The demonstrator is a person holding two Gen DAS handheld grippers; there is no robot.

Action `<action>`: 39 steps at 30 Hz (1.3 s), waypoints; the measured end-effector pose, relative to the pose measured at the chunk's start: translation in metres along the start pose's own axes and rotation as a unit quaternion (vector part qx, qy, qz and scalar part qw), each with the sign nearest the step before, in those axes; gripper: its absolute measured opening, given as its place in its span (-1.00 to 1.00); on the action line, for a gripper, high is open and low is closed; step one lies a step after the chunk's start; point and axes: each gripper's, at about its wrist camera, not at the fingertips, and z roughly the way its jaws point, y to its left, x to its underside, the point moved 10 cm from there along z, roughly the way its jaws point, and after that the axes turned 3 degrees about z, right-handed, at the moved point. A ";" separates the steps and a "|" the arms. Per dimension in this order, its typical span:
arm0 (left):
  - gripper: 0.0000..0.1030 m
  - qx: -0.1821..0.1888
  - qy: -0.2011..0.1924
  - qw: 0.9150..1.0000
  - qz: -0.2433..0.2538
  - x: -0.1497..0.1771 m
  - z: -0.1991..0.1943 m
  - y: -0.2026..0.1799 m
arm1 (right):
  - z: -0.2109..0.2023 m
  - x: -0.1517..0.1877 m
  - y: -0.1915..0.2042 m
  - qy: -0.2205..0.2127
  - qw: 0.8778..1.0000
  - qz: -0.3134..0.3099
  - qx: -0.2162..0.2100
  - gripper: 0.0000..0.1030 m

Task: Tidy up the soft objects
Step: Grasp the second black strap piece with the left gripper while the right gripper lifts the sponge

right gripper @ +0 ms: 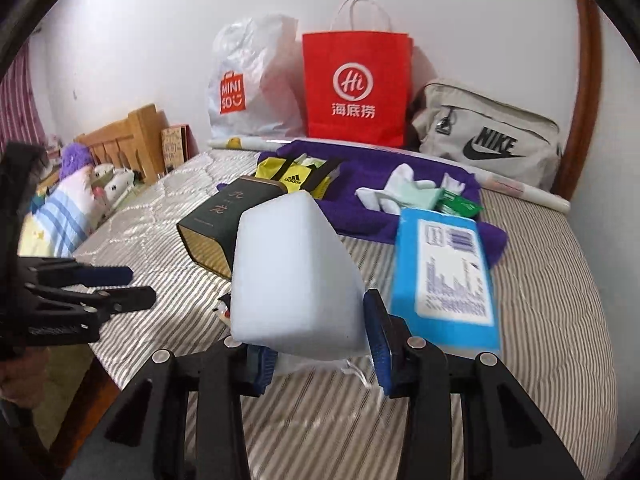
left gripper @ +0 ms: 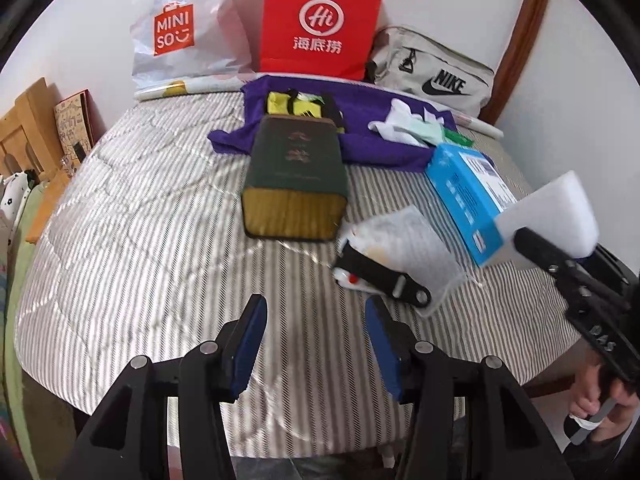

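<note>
Currently, right gripper [right gripper: 316,344]: clamped on white foam sponge block [right gripper: 292,276], lifted.
Left gripper [left gripper: 316,340]: jaws apart, empty.
Handling: light, squashy; hold broad faces.

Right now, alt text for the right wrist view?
The right claw grips a white foam block above a striped bed. Beyond it lie a blue box, a dark green box and a purple cloth; the open left claw enters at left.

"MINISO" on white plastic bag [left gripper: 188,20], "Hi 海底捞" on red bag [left gripper: 320,20], "NIKE" on beige bag [left gripper: 436,68].
</note>
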 end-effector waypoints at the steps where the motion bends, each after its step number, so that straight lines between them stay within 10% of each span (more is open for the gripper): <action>1: -0.05 0.001 0.002 1.000 0.001 0.002 0.001 -0.003 | -0.005 0.003 -0.003 -0.002 1.000 0.006 -0.002 -0.24; 19: -0.04 0.026 0.055 0.998 -0.012 -0.002 0.071 -0.056 | -0.014 0.054 -0.069 0.010 0.999 0.052 -0.013 -0.23; 25: 0.27 -0.006 0.046 0.999 0.001 -0.014 0.088 -0.066 | -0.004 0.063 -0.083 0.025 0.997 0.066 -0.012 -0.23; 30: 0.27 -0.056 0.046 0.997 0.019 -0.011 0.087 -0.048 | 0.003 0.067 -0.081 0.033 0.997 0.068 -0.016 -0.23; 39: 0.27 -0.042 0.046 0.998 0.004 0.016 0.061 -0.002 | 0.007 0.072 -0.069 0.037 0.997 0.067 -0.028 -0.23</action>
